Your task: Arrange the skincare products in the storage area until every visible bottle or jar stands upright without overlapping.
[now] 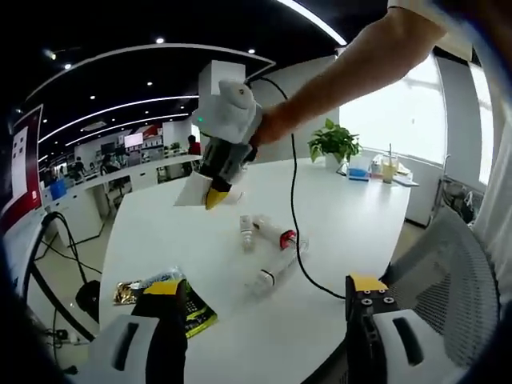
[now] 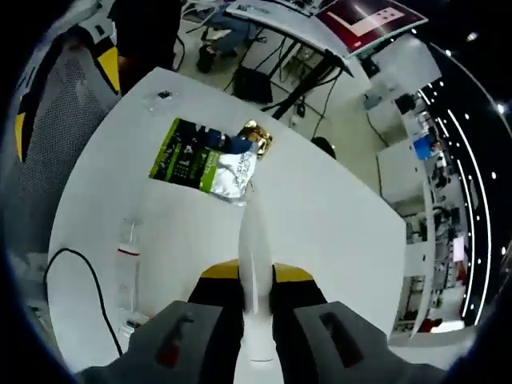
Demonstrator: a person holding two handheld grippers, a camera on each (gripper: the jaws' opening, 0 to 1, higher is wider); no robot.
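Clamped between right gripper [image 2: 256, 298] jaws: white tube [image 2: 254, 264]; green packet [image 2: 210, 160] on white table [image 2: 336, 216] well beyond its tip. Left gripper [image 1: 264, 300] spread wide, holding nothing; bottles [image 1: 268, 244] lying past its fingers.

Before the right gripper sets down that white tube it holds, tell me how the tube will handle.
The white tube is flat and tapers to a thin sealed end, so it probably flexes under a squeeze. The right gripper pinches it between both jaws. Slim as it looks, it seems apt to tip when stood on the white table.

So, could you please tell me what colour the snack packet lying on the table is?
The snack packet is green with silver and gold foil, clearest in the right gripper view.
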